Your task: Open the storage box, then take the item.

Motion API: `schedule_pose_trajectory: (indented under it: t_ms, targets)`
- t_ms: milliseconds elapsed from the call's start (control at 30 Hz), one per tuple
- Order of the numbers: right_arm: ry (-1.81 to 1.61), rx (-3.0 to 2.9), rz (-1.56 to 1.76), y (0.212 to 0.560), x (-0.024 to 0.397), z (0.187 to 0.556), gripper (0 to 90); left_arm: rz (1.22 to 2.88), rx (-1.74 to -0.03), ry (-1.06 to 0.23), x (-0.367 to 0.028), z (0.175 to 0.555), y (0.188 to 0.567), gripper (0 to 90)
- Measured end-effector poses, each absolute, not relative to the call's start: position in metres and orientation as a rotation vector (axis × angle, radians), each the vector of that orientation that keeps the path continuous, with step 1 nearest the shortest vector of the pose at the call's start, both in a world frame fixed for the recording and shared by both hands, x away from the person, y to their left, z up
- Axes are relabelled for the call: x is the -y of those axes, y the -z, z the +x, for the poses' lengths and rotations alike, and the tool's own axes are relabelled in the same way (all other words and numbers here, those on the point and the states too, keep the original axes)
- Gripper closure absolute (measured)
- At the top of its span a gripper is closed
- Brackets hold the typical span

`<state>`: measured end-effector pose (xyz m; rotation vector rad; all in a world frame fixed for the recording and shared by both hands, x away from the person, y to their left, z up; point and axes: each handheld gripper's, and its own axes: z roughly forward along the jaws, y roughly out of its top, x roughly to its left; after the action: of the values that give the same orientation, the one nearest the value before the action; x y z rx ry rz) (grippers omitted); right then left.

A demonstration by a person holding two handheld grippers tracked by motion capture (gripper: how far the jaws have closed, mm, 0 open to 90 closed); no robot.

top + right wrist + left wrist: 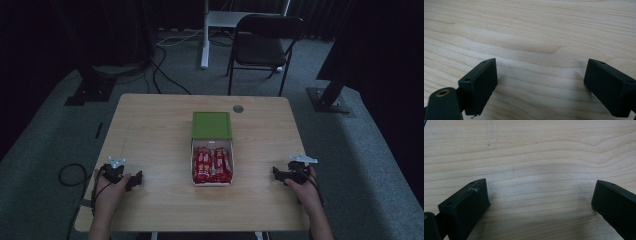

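**woodgrain_fan:** Nearest the person's edge of the table [150,130], the two grippers sit low over the wood, one at each front corner. Left gripper [134,181] has its jaws spread wide and there's just bare woodgrain between them in the left gripper view [540,195], so it's got hold of nothing. Same story for the right gripper [276,173]: jaws well apart, plain tabletop in the gap [541,75].

**boxwatcher:** Yep, both wide open and empty. Between them, a bit further in, is the white box [212,183], roughly centered on the table and well apart from either gripper. It's packed with red snack packets [212,165], lying side by side and pretty much filling the tray. Can't read the print on them, too small.

**woodgrain_fan:** And the green lid [212,125] is flipped back on the far side of the box, lying flat and touching its far edge.

**boxwatcher:** Past that there's a small round grey grommet [238,108] near the table's far edge, then a black chair [262,42] standing on the carpet beyond.
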<state>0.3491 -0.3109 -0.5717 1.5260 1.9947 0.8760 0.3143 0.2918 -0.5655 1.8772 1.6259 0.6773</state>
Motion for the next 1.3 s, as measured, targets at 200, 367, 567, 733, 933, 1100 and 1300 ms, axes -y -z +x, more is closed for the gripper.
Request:
schedule_pose_trajectory:
  t_ms: [200,367,567,733,933,1100,1300]
  targets:
    - [-0.871,-1.982,1.537,0.572,0.309,0.349,11.1,1.877,-1.626,-0.677,-0.292,0.314,0.565,1.7]
    - [-0.864,-1.965,1.551,0.572,0.308,0.349,11.4,1.876,-1.626,-0.677,-0.292,0.314,0.566,1.6]
    - [-0.845,-1.945,1.555,0.57,0.304,0.348,11.4,1.875,-1.626,-0.678,-0.292,0.314,0.566,1.6]
    - [-0.856,-1.933,1.567,0.564,0.299,0.347,13.0,1.876,-1.626,-0.678,-0.292,0.314,0.566,1.6]
    - [-0.877,-1.928,1.567,0.557,0.29,0.348,13.1,1.876,-1.626,-0.678,-0.292,0.314,0.566,1.6]
    - [-0.894,-1.914,1.569,0.55,0.282,0.35,13.1,1.875,-1.626,-0.678,-0.292,0.314,0.566,1.7]
    - [-0.913,-1.908,1.559,0.538,0.273,0.35,13.2,1.875,-1.626,-0.678,-0.292,0.314,0.566,1.6]
